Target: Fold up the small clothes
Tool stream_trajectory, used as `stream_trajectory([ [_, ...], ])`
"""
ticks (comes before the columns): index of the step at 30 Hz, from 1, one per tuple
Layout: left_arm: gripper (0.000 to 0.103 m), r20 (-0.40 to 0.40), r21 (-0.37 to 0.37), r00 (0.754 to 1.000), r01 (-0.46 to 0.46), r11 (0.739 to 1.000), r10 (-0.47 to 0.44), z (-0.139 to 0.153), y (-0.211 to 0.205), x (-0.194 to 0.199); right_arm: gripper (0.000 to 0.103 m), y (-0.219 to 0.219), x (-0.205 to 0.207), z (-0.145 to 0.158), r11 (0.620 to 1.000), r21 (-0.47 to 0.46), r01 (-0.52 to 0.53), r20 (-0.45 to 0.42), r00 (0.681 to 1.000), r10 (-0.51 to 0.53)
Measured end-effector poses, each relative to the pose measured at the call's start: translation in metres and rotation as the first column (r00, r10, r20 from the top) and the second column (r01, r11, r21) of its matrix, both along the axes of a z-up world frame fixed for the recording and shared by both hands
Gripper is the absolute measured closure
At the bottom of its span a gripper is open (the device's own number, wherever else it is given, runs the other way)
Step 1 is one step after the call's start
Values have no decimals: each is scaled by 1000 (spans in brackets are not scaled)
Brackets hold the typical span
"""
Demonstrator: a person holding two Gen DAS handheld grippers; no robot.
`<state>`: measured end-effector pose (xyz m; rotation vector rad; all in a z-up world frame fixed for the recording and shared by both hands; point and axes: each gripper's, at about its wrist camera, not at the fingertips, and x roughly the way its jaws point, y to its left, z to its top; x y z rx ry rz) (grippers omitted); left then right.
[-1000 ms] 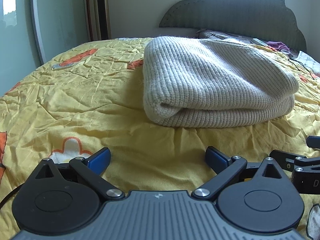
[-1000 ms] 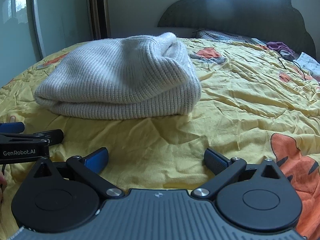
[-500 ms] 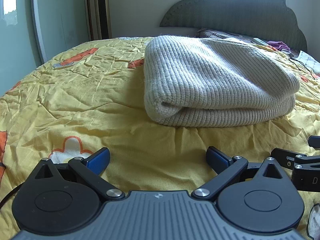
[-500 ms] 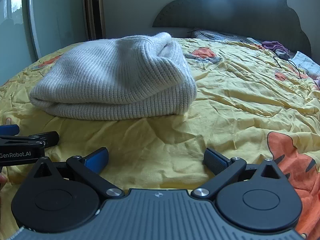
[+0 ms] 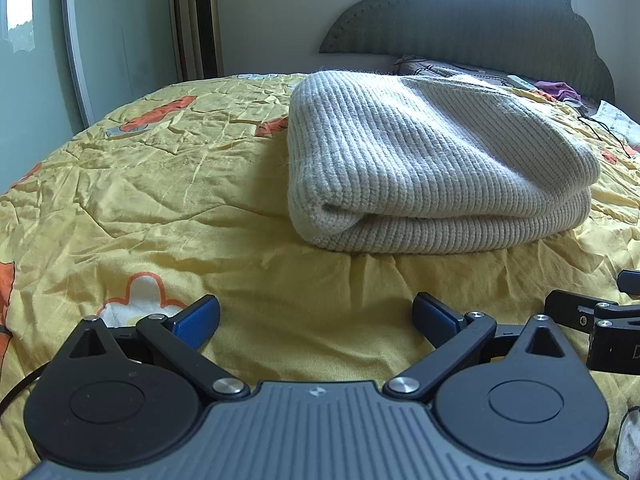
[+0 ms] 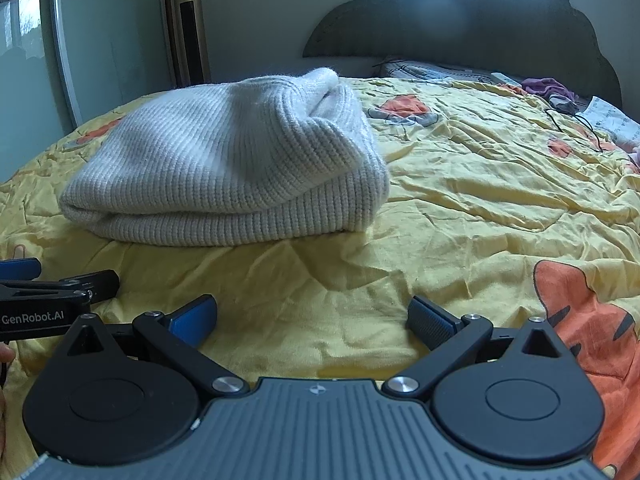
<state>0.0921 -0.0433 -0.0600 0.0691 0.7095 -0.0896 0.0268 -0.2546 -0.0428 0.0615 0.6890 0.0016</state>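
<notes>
- Two sets of tongs hover low over the near edge of the bed, side by side; both are spread wide and hold nothing.
- The left tongs [image 5: 316,314] show blue pads on their fingers [image 5: 196,318], with only yellow quilt between them. From the right wrist view they appear at the left edge as a black body marked "GenRobot.AI".
- The right tongs [image 6: 312,314] stand just as released, their fingers [image 6: 430,320] apart over bare quilt. From the left wrist view their black tip shows at the right edge.
- A bit of a hand [image 6: 5,354] shows at the left edge of the right wrist view.
- The sweater [image 5: 436,168], cream ribbed knit, lies folded into a thick bundle on the bed, beyond both tongs and apart from them. It sits ahead and to the right of the left tongs, ahead and to the left of the right tongs.
- Its folded edge faces the tongs, one layer resting on another.
- The quilt [image 6: 480,200] is yellow and wrinkled, with orange cartoon prints.
- At the far end of the bed rises a dark scalloped headboard [image 5: 480,28], with small purple clothes [image 6: 544,86] and a black cable [image 6: 576,124] near the far right corner.
- A tall tower appliance [image 6: 190,28] stands against the far wall, left of the headboard.
</notes>
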Motion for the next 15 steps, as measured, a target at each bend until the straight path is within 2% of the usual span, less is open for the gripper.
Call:
stream_trajectory([
  [10,0,0,1,1000,0,1000,0,0,0,0,0,-2,-1,0,1000,13,6,5,1000,-6],
  [15,0,-1,1,1000,0,1000,0,0,0,0,0,3,0,-1,1000,-16,-2,-5,1000,2],
])
